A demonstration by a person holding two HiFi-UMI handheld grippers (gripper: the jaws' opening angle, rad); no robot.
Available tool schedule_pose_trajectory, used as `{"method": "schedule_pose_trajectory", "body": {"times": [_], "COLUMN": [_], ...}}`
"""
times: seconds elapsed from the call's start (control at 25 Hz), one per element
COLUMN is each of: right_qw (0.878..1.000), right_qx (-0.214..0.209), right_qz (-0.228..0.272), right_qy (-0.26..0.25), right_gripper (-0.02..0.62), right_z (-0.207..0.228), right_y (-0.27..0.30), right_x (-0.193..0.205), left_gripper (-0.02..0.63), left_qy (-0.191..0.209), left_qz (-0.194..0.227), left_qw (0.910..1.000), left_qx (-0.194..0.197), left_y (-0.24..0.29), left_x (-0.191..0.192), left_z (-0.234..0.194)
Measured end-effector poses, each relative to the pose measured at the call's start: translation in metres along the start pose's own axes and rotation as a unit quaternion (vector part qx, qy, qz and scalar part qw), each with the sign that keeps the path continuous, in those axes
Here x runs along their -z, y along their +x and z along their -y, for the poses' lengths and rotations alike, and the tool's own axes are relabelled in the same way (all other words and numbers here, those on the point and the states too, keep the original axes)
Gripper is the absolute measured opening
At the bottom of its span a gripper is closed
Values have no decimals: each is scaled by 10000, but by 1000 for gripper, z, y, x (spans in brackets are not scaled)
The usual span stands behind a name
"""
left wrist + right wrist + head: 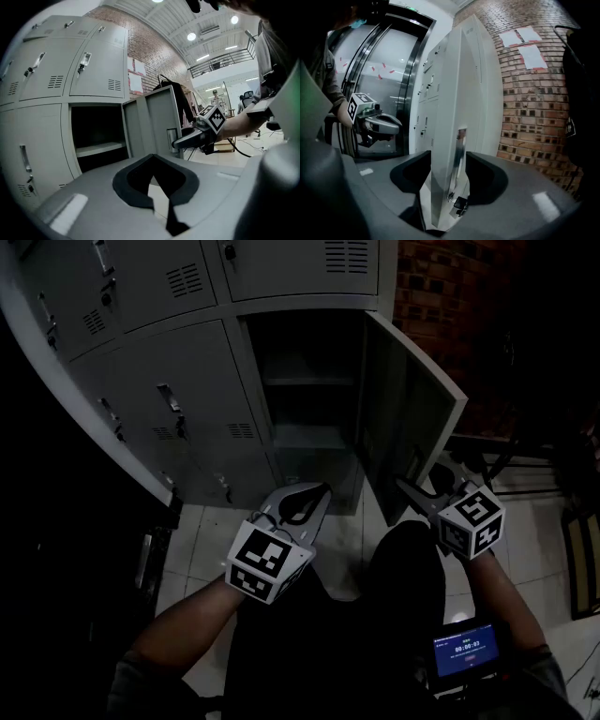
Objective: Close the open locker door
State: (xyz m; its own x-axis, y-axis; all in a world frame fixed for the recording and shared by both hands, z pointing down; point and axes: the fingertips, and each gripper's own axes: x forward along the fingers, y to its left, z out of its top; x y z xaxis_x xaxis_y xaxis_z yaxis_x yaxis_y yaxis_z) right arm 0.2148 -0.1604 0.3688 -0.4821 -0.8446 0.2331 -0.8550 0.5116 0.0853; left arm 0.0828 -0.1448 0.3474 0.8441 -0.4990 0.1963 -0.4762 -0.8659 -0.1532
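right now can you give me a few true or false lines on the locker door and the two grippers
1. The edge of the open locker door stands between the jaws of the right gripper. True.
2. The left gripper grips the door's edge. False: its jaws are together on nothing, and it hangs in front of the locker, apart from the door.
3. The open locker has a shelf inside. True.
4. The open locker is in the top row. False: it is in the lower row, under the shut upper lockers.
5. The right gripper's jaws are shut tight. False: they stand wide apart, one on each side of the door.
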Motion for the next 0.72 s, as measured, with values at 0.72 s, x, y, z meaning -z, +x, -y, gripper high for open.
{"method": "schedule_pose_trajectory", "body": {"times": [0.72], "right_qw": [9972], "right_qx": [-572], "right_qz": [-28], "right_qy": [-478], "right_gripper": [184], "right_z": [-61], "right_y": [24], "right_x": [-18], "left_gripper": [-2], "left_qy": [18], "left_qz": [35], "left_qw": [9998], "left_qx": [-219], "left_y": [-14], "left_x": [-1], "left_z": [-20]}}
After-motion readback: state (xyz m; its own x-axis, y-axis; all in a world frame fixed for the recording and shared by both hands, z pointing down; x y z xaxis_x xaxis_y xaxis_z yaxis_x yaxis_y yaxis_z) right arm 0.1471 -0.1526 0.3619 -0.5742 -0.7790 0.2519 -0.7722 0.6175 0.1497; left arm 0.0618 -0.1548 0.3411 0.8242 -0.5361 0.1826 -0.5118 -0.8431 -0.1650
